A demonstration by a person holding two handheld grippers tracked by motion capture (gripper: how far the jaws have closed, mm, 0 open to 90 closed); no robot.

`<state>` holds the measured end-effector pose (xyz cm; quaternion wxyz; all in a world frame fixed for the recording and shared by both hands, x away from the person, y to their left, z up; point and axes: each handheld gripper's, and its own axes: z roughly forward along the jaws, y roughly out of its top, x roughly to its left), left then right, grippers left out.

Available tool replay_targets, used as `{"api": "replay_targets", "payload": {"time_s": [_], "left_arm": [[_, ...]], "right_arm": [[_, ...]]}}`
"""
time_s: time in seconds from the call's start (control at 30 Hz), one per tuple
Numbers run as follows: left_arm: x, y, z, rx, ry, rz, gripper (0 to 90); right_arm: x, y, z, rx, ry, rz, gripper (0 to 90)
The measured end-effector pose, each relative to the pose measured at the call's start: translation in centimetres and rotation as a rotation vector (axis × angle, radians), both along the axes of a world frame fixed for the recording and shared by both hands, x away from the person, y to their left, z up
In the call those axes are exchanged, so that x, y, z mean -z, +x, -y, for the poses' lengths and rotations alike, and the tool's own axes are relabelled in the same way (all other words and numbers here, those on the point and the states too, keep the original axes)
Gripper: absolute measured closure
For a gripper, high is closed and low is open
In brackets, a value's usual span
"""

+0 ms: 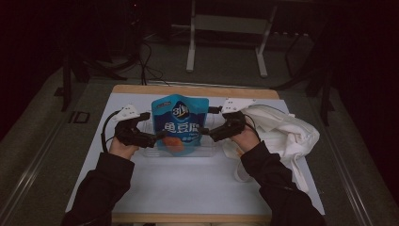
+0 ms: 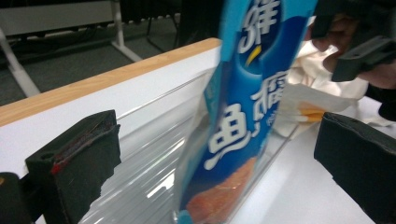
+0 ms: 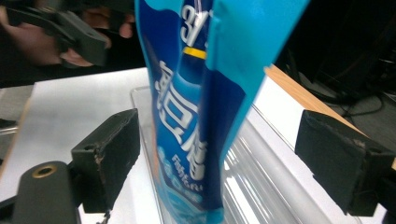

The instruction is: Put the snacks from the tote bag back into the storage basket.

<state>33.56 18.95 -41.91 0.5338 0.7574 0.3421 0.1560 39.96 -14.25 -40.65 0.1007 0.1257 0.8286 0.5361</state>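
1 blue foil snack pouch (image 1: 179, 123), printed with white Chinese characters including "鱼" and an orange food picture, stands upright in 1 clear ribbed plastic tray (image 1: 207, 149) on the white table (image 1: 188, 183). Either side of the pouch, the left gripper (image 1: 159, 137) and right gripper (image 1: 204, 131) have jaws spread wide, pads clear of the foil, holding nothing. Right of the pouch lies 1 crumpled white cloth bag (image 1: 282, 129)

Pouch (image 1: 179, 123) stands upright in clear tray (image 1: 207, 151) at mid-surface (image 1: 188, 188), between both grippers. Cloth bag (image 1: 287, 132) lies right of tray.
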Motion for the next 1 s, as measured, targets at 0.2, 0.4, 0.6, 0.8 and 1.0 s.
{"api": "replay_targets", "payload": {"time_s": [0.2,0.4,0.6,0.8,1.0], "left_arm": [[0.0,-1.3,-0.1,-0.021,0.024,-0.019,0.8],[0.3,-3.2,-0.2,-0.027,0.025,-0.033,0.8],[0.8,-5.3,0.6,-0.03,0.051,-0.017,0.8],[1.6,-7.2,1.9,0.013,0.062,-0.017,0.8],[1.7,-8.6,3.3,0.07,0.055,-0.014,0.8]], "right_arm": [[0.0,-0.4,0.8,0.027,-0.007,0.004,14.6],[-0.2,-1.4,1.9,0.021,-0.008,0.008,14.6],[0.2,-2.5,2.8,0.021,-0.019,0.001,14.6],[0.5,-3.8,3.8,0.036,-0.011,0.007,14.6],[1.1,-4.7,4.7,0.046,-0.025,0.014,14.4]]}}
